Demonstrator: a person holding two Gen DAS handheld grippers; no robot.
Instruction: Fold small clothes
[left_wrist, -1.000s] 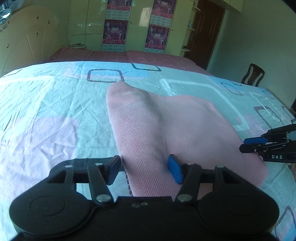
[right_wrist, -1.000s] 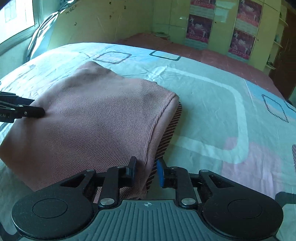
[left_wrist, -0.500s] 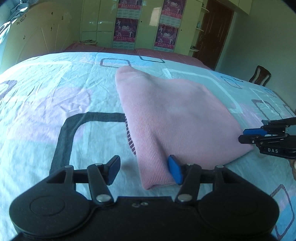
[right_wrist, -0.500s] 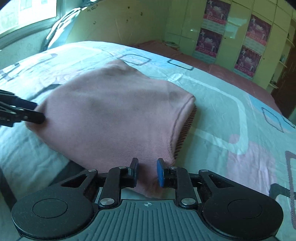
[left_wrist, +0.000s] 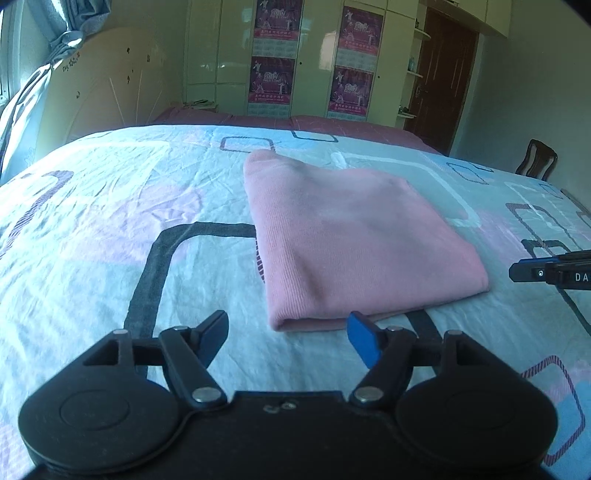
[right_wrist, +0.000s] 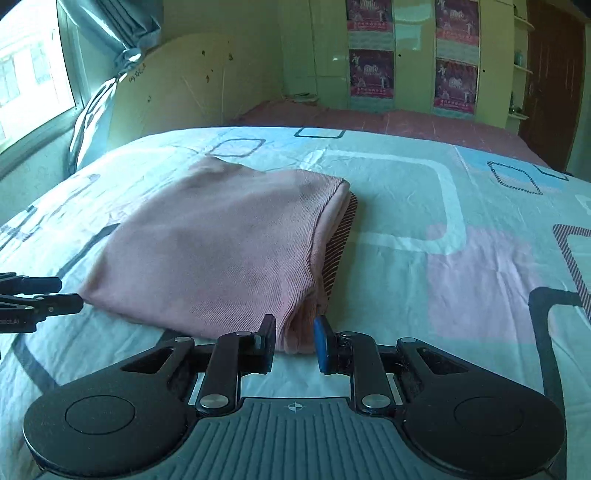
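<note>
A folded pink knit garment (left_wrist: 354, 240) lies flat on the patterned bedsheet (left_wrist: 110, 221); a striped inner layer shows at its edge (right_wrist: 343, 236). My left gripper (left_wrist: 288, 319) hovers just short of the garment's near fold. Its jaws are opening wide and nothing is between them. My right gripper (right_wrist: 295, 328) sits at the garment's (right_wrist: 221, 243) near corner. Its jaws stand a narrow gap apart, the corner shows in that gap, and the pads do not press on it. Each gripper's tips also show from the side in the other view: right gripper (left_wrist: 546, 271), left gripper (right_wrist: 55, 295).
The bed is wide, with a maroon cover (left_wrist: 295, 122) along its far side. Behind it stand pale wardrobes with posters (left_wrist: 271, 79) and a dark door (left_wrist: 447, 74). A wooden chair (left_wrist: 535, 160) is off the bed's right side, and a curtained window (right_wrist: 33, 81) is on the left.
Both grippers have drawn back off the garment, which now lies flat and free on the bed. The left jaws have spread wider. The right jaws kept the same narrow gap.
</note>
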